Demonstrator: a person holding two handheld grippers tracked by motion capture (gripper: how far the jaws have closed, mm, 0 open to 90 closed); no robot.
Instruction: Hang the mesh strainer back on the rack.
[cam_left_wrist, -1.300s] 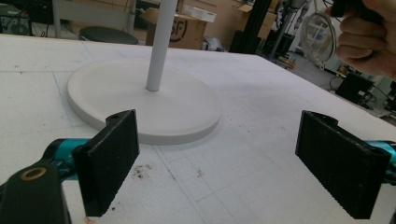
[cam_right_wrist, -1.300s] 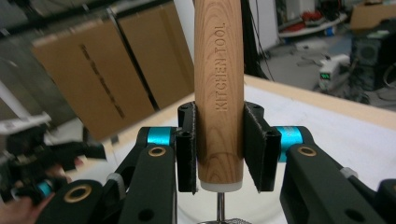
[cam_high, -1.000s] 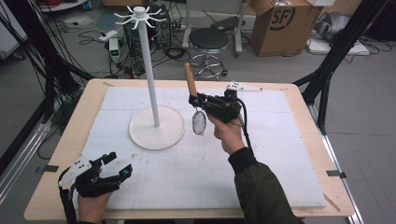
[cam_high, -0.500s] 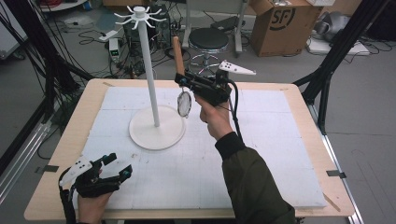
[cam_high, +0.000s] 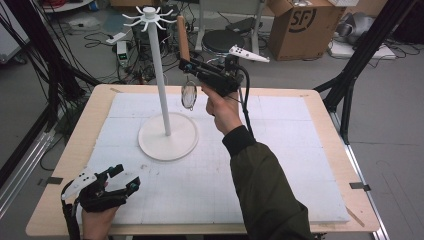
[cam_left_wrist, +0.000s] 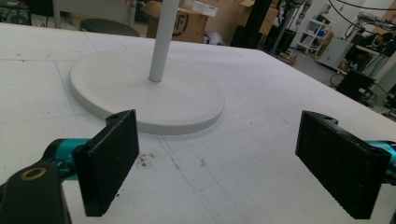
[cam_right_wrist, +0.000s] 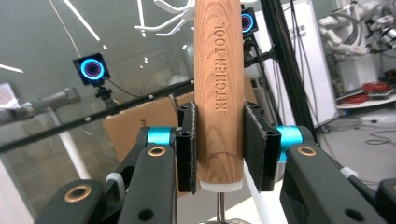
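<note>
White stand (cam_high: 168, 136) on padded table (cam_high: 310, 165).

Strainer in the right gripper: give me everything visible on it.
The strainer is a small round metal mesh bowl on a thin wire neck, with a light wooden handle stamped KITCHEN TOOL and a white end cap. It hangs upright, handle up and mesh down, in the air beside the white stand's pole, apart from it. The right gripper clamps the handle's lower end between both pads; nothing else touches it.

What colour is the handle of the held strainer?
Light brown wood handle, best seen in the right gripper view.
</note>
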